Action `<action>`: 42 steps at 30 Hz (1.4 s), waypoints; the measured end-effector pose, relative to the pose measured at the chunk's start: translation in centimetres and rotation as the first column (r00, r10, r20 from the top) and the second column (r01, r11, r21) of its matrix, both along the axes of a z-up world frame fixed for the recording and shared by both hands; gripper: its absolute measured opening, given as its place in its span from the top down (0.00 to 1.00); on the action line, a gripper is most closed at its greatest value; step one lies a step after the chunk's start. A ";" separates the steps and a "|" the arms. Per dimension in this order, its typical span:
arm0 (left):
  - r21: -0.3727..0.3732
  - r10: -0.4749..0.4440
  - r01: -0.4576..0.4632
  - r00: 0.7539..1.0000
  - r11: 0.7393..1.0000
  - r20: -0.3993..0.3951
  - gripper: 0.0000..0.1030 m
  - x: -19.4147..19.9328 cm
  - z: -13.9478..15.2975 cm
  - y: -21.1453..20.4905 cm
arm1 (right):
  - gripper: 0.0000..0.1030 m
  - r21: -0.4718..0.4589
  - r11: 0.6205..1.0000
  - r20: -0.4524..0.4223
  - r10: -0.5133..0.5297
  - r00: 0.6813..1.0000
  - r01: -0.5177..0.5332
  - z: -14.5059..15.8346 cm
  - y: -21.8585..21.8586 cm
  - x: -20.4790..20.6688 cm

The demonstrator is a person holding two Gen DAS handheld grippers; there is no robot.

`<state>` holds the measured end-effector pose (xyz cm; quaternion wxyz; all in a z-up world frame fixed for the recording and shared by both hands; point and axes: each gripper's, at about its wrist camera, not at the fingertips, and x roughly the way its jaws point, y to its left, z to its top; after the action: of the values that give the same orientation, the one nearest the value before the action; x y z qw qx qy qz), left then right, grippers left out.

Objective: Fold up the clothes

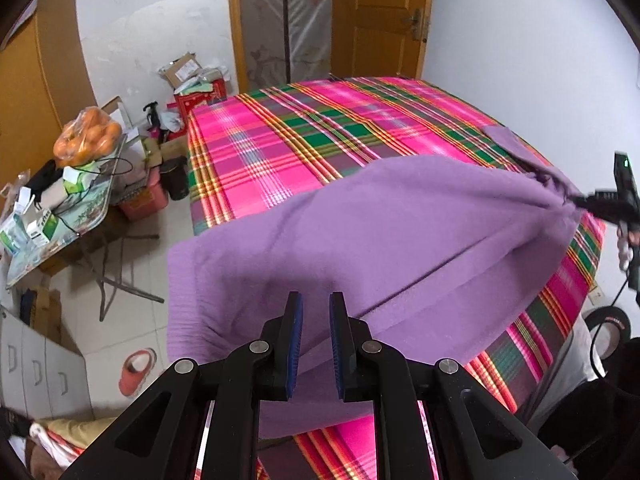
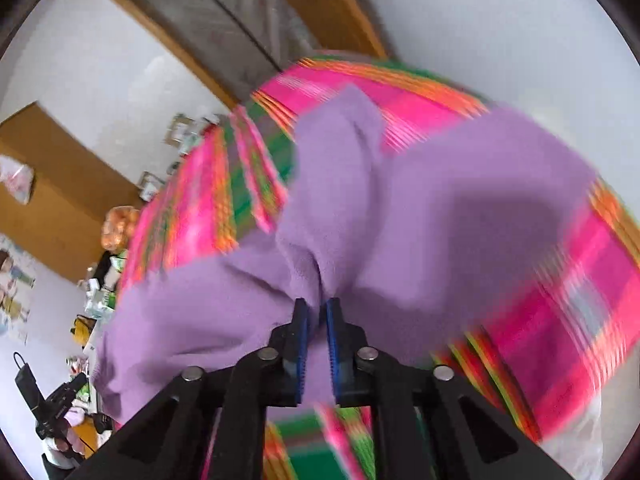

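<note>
- Purple fleecy garment, soft, draped over your pink plaid bed cover.
- Left gripper and right gripper: each clenched on its fabric.
- Clear bag: oranges.

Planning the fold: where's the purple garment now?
The purple garment is stretched across the plaid bedsheet's near corner, pinched between the left gripper and the right gripper.

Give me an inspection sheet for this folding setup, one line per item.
Surface: bed under a pink plaid sheet.
Job's things: purple garment lifted and stretched over the bed.
Clutter: bag of oranges and boxes on a folding table; slipper on the floor.
Grippers: left gripper shut on the garment's near edge; right gripper pinching a bunched part.
Cables: black cord at right.
Surroundings: wooden door, white walls.
</note>
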<state>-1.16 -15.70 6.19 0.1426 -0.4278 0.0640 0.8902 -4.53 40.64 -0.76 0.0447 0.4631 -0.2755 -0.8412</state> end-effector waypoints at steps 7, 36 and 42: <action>-0.015 -0.074 0.074 0.997 0.997 0.027 0.86 0.2 -0.2 2.9 | 0.87 0.009 1.000 -0.025 0.005 1.000 -0.005 0.4 0.1 1.0; -0.238 -0.452 0.469 0.883 0.850 0.126 0.80 0.5 -6.1 13.0 | 0.95 -0.107 0.994 -0.079 -0.036 0.996 0.028 1.1 1.1 -1.4; -0.219 -0.470 0.484 0.875 0.847 0.114 0.98 0.9 -5.1 13.1 | 0.95 -0.120 0.993 -0.095 -0.034 0.995 0.023 1.5 1.2 -1.1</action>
<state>-0.27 -2.55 1.08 0.3079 -0.4374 0.2715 0.8001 -5.62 41.86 0.70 0.0734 0.4145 -0.3289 -0.8454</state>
